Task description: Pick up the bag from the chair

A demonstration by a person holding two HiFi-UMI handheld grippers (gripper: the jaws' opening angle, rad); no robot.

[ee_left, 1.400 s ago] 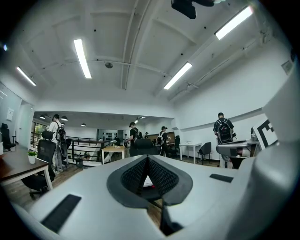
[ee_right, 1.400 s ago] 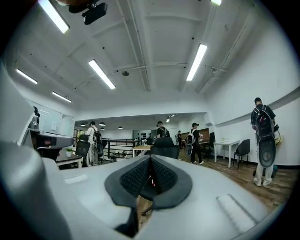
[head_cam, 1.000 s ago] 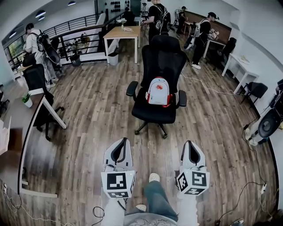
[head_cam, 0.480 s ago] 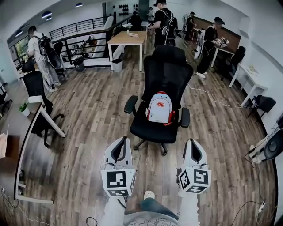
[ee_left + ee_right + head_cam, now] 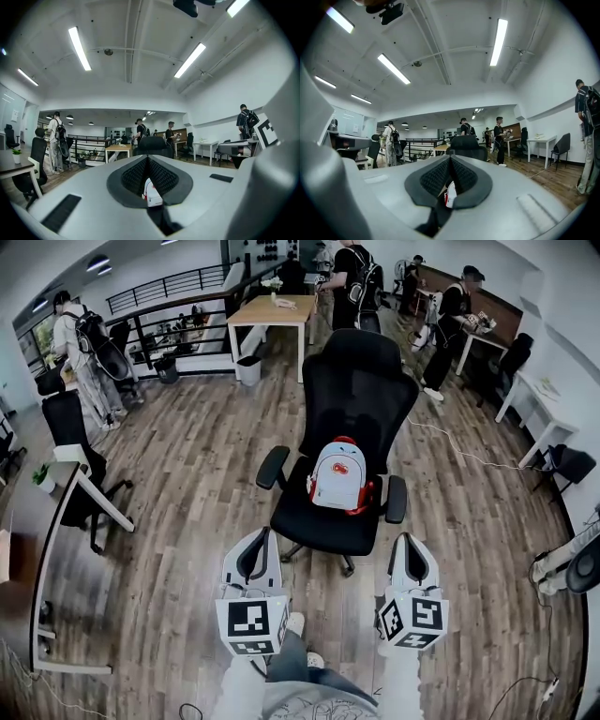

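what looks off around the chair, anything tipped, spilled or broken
Nothing stands out. The white bag sits upright on the seat of the black chair, resting against its backrest, closed and not spilling. The chair stands level on its base.

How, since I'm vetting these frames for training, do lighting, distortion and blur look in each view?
Head view: even light, sharp, strong fisheye bending the floor; the bag on the chair is clear. Left gripper view: black corners, ceiling lights blown white, the left gripper fills the lower half. Right gripper view: the same, with the right gripper hiding most of the bag.
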